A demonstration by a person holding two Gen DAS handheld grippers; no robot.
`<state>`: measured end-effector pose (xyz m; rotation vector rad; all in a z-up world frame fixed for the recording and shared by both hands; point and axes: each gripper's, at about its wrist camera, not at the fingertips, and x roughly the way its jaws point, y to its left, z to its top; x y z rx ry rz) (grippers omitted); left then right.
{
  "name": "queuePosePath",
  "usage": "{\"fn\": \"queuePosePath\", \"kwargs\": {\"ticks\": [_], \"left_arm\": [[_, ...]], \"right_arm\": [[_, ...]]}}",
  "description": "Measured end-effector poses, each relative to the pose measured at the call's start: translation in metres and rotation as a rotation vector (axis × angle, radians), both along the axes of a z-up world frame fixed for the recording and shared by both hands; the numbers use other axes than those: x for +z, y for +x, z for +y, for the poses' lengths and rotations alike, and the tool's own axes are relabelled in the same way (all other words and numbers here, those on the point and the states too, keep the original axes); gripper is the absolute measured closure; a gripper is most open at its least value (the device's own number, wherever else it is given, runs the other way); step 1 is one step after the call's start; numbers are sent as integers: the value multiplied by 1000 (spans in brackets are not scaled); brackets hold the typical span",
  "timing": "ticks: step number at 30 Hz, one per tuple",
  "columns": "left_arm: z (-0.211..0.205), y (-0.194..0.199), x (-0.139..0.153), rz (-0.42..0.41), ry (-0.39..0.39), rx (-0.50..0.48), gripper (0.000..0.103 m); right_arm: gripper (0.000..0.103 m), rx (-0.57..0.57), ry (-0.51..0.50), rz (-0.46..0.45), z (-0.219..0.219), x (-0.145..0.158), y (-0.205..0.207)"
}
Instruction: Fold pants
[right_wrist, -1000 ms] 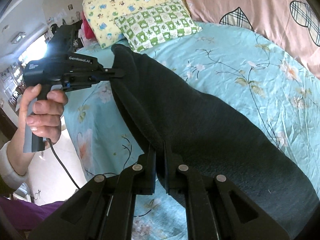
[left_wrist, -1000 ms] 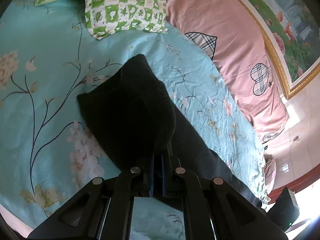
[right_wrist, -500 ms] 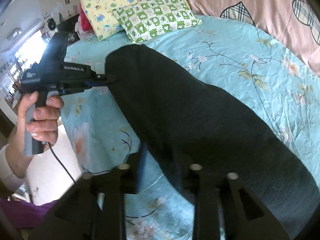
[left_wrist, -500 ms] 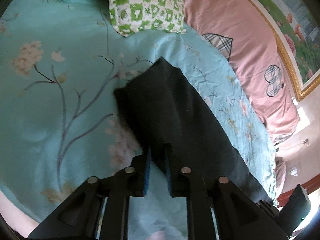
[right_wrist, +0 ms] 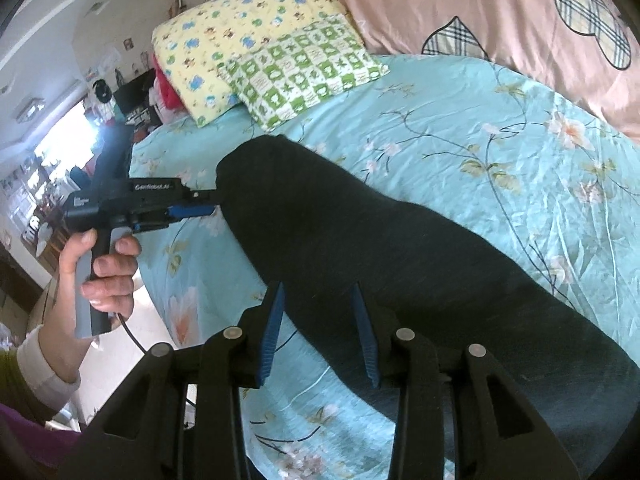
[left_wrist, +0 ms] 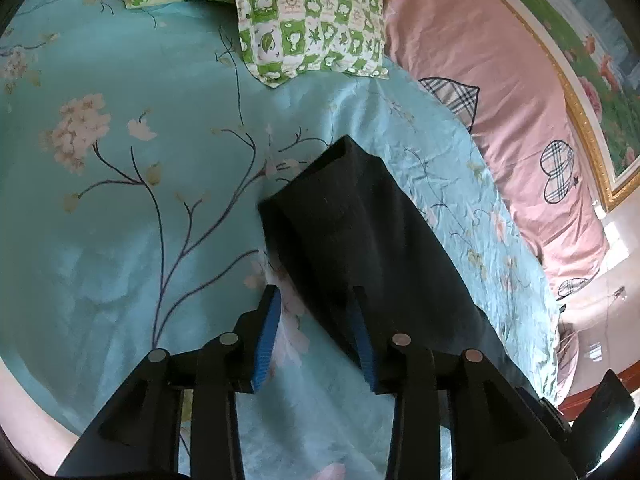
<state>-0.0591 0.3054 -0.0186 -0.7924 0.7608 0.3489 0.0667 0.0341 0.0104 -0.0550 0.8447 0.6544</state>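
Note:
The dark pants [left_wrist: 360,232] lie flat along the near side of the teal floral bed [left_wrist: 120,208], folded lengthwise into one long strip. In the left wrist view my left gripper [left_wrist: 316,300] is open just above the strip's near edge, close to its end. In the right wrist view the pants [right_wrist: 392,256] run from upper left to lower right, and my right gripper [right_wrist: 318,294] is open over their near edge. The left gripper [right_wrist: 200,206] also shows there, held by a hand, its tip at the end of the pants.
A green checked pillow [left_wrist: 308,20] and a yellow pillow [right_wrist: 240,40] lie at the head of the bed. A pink quilt with plaid hearts [left_wrist: 500,100] runs along the far side. The bed's near edge and the floor [right_wrist: 132,344] are at left.
Both grippers were shut on the pants' edge and holding it up; they lowered it onto the bed, and now both have opened and let go. The pants lie flat.

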Motion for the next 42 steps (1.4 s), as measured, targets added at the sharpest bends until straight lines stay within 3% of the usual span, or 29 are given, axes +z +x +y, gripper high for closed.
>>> {"fn": "queuePosePath", "kwargs": {"ticks": [5, 10, 17, 24, 31, 42], "left_arm": [[7, 7, 3, 8, 14, -3, 63], [16, 18, 3, 27, 21, -13, 59], [26, 34, 2, 53, 43, -27, 59], [33, 43, -10, 75, 32, -38, 56], [35, 45, -20, 76, 27, -52, 55], [19, 73, -20, 107, 140, -88, 55]], "right_arm": [[65, -56, 25, 4, -13, 4, 13], [66, -132, 126, 51, -33, 8, 44], [65, -181, 138, 107, -38, 4, 94], [65, -126, 95, 178, -19, -14, 137], [65, -41, -48, 281, 3, -45, 168], [64, 85, -98, 325, 14, -57, 165]]}}
